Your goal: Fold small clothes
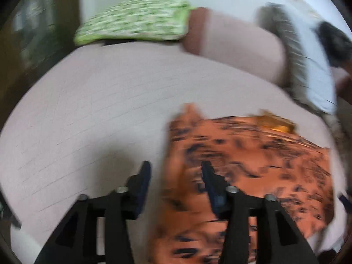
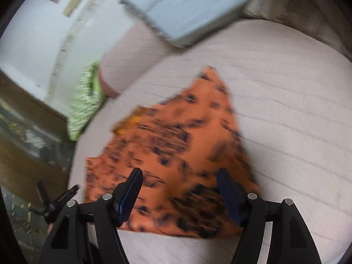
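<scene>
Right wrist view: orange patterned garment lies flat on pale pink bedsheet.
Right gripper gapes above it, gripping nothing; left gripper parted, empty, at its edge. No readable writing.

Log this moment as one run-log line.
left gripper: open, empty | right gripper: open, empty | orange garment: flat on bed
</scene>
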